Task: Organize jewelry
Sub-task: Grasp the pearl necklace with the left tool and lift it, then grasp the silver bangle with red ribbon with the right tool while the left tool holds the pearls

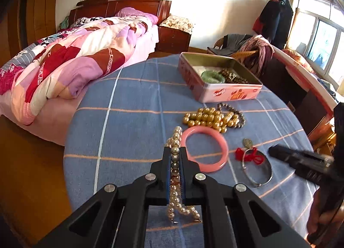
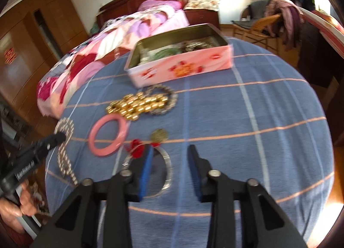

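Observation:
My left gripper (image 1: 174, 151) is shut on a pearl necklace (image 1: 175, 194) lying on the blue checked cloth (image 1: 129, 119). The necklace also shows in the right wrist view (image 2: 64, 151). A pink bangle (image 1: 204, 150) lies just right of it. Gold beads (image 1: 211, 119) with a dark bead strand lie farther back. A silver bangle (image 1: 258, 170) with a red cord and a medal lies at the right. My right gripper (image 2: 171, 151) is open above the silver bangle (image 2: 167, 162). A pink tin box (image 1: 217, 76) at the back holds a green bangle and brown beads.
The round table is small, and its edge drops off on all sides. A bed with a patchwork quilt (image 1: 71, 60) stands to the left. A chair with clothes (image 1: 247, 48) stands behind the table. A desk edge (image 1: 301, 76) is at the right.

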Tool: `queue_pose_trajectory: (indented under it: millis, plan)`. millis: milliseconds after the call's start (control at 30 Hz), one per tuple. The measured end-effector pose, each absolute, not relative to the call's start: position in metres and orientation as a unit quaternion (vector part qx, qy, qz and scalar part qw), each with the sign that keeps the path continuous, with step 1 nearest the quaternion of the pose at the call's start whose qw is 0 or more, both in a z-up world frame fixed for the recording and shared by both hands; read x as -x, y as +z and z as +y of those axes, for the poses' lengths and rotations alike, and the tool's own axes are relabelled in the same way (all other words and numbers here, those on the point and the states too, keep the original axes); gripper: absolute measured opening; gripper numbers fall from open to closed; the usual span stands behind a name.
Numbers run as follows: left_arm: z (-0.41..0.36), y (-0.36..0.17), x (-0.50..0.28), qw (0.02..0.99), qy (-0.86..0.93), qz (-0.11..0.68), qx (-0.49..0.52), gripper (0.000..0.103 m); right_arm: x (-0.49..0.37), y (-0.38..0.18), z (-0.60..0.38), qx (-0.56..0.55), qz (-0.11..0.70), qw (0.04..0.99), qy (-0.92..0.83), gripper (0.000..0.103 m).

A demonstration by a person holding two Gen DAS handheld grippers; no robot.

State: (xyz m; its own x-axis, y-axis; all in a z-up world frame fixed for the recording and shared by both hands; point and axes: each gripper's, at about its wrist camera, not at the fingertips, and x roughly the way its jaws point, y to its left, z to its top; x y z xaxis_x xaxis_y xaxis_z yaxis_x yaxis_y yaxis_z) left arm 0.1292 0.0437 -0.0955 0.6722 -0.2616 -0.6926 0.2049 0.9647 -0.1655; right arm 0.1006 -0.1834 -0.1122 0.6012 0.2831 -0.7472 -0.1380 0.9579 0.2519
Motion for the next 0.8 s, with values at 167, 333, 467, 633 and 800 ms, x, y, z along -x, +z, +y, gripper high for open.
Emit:
queue_pose_trajectory:
  millis: [167,333,467,633,800]
  plan:
    - [0.040,-0.089,-0.127,0.915,-0.140,0.375,0.042,0.005,-0.102,-0.121,-0.169,-0.081,0.444,0.881,0.140,0.028]
    - [0.038,-0.089,-0.125,0.915,-0.144,0.374,0.042,0.005,-0.111,-0.130,-0.162,-0.073,0.449,0.881,0.132,0.028]
    - [0.037,-0.089,-0.124,0.915,-0.144,0.374,0.044,0.005,-0.115,-0.130,-0.156,-0.058,0.447,0.882,0.137,0.010]
    - [0.038,-0.086,-0.124,0.916,-0.147,0.371,0.045,0.005,-0.111,-0.120,-0.160,-0.058,0.438,0.885,0.147,0.006]
    - [0.037,-0.078,-0.122,0.920,-0.149,0.360,0.044,0.005,-0.106,-0.090,-0.178,-0.082,0.407,0.898,0.143,0.006]
